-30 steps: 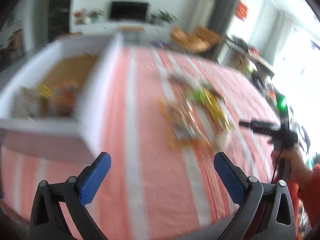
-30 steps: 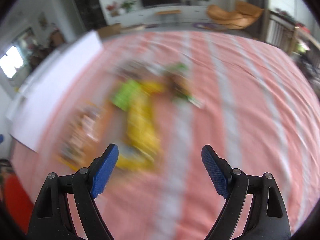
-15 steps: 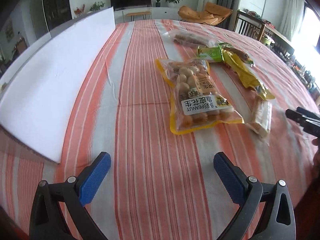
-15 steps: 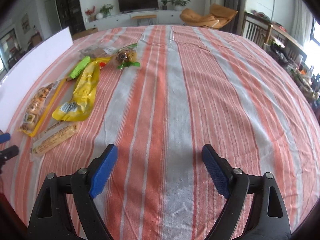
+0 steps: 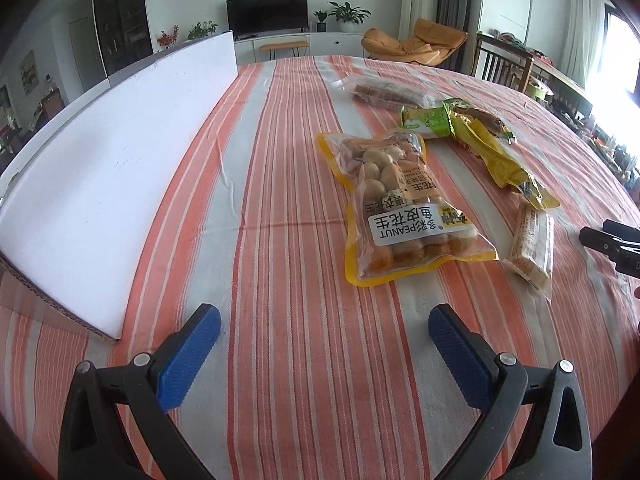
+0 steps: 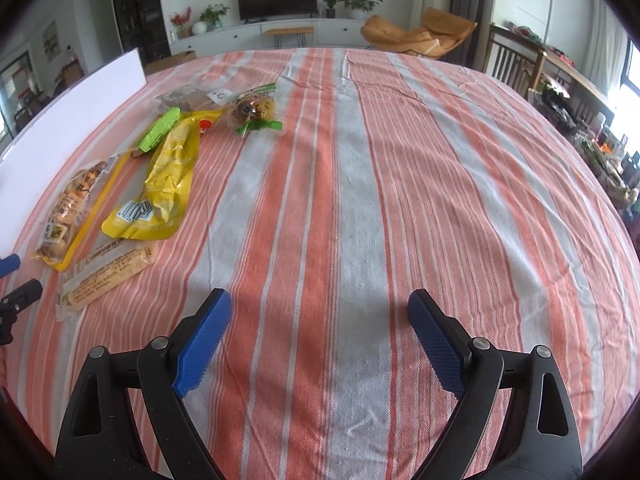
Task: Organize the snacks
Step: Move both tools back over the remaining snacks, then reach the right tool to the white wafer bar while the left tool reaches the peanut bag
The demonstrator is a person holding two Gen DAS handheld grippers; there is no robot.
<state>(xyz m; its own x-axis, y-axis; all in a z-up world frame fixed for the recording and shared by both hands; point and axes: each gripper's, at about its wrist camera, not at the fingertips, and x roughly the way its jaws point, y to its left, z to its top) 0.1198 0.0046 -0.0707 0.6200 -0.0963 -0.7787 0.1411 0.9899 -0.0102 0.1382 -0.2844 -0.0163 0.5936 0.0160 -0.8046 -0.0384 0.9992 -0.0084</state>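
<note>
Several snack packs lie on the striped tablecloth [image 5: 280,240]. A yellow-edged peanut bag [image 5: 404,204] sits ahead and right of my left gripper [image 5: 324,340], which is open and empty just above the cloth. Beyond the bag are a long yellow packet [image 5: 504,156], a green packet [image 5: 428,122], a clear biscuit pack [image 5: 384,94] and a beige bar [image 5: 532,244]. My right gripper [image 6: 320,328] is open and empty over bare cloth. The beige bar [image 6: 108,276], the yellow packet [image 6: 168,184], the peanut bag [image 6: 68,208] and a small round snack [image 6: 254,112] lie to its left.
A white box wall [image 5: 112,184] runs along the left side of the table, its inside hidden. The same box wall [image 6: 60,128] shows at the far left of the right wrist view. Chairs [image 6: 516,64] stand beyond the table's far right edge.
A second ago both views were blurred and the left one looked down into the box. Both grippers have since come down toward the cloth and have held still for the last half second.
</note>
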